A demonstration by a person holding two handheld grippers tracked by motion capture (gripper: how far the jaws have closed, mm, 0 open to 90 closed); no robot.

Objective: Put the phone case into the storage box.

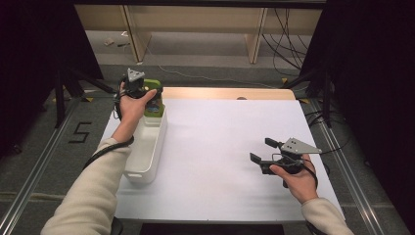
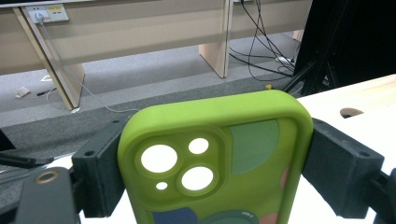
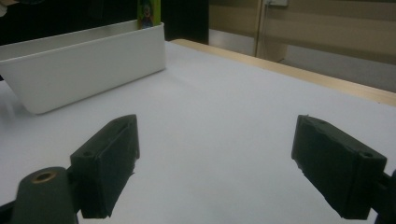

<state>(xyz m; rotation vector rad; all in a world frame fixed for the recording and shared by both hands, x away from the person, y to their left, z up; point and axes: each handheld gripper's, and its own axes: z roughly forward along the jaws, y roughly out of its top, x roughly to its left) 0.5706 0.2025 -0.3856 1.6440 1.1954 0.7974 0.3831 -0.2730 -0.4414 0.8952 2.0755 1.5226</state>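
My left hand-held gripper (image 2: 205, 172) is pinching a green phone case (image 2: 217, 158) by its two long edges, one black jaw pressed to each side, the camera cut-outs facing me and the top end standing clear above the jaws. From above I see it held roughly upright over the far end of the long white bin (image 1: 155, 142), which lies just below the gripper and runs back along the left edge of the surface (image 1: 220, 147) towards my sleeve. The case looks soft and rubbery (a guess from its matte, rounded rim), so the worry is that it bows or squirms between the jaws and pops out sideways if I squeeze harder or tilt it. If I release from here it could catch the bin's end wall and tip out over the far edge of the surface to the floor beyond. My right hand-held gripper (image 1: 266, 152) hovers spread wide and empty, well apart across the surface, too distant to catch anything that slips.
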